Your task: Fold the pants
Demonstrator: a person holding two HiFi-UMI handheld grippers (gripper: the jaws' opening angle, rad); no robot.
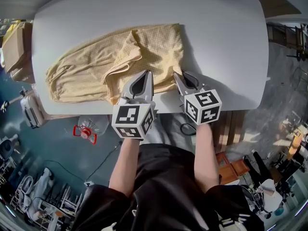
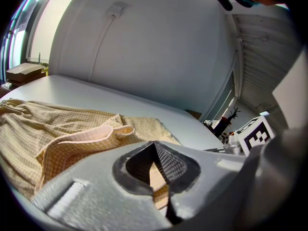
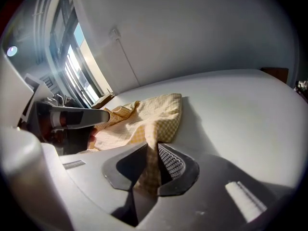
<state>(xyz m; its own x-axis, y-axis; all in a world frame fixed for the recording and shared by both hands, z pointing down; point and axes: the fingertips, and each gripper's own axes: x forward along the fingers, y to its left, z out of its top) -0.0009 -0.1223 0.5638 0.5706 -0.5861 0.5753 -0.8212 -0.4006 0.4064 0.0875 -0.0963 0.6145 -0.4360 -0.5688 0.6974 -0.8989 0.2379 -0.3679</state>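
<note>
Yellow checked pants lie crumpled on a white table. They sit on the half of the table at the left of the head view. The fabric runs from the near edge toward the middle, and one fold of cloth is turned over on top.

Left gripper: positioned at the near edge of the pants, pointing down and forward. In the left gripper view the jaws are together at the tips, with a strip of the checked cloth pinched between the pads.

Right gripper: positioned just beside the left gripper, at the corner of the pants nearest the table's middle. In the right gripper view the jaws are clamped on a bunched fold of the cloth, which rises from between the pads to the rest of the garment.

Both grippers sit close together above the table's front edge. A cardboard box stands off the table's left end, and a clear bottle lies on the floor below.
</note>
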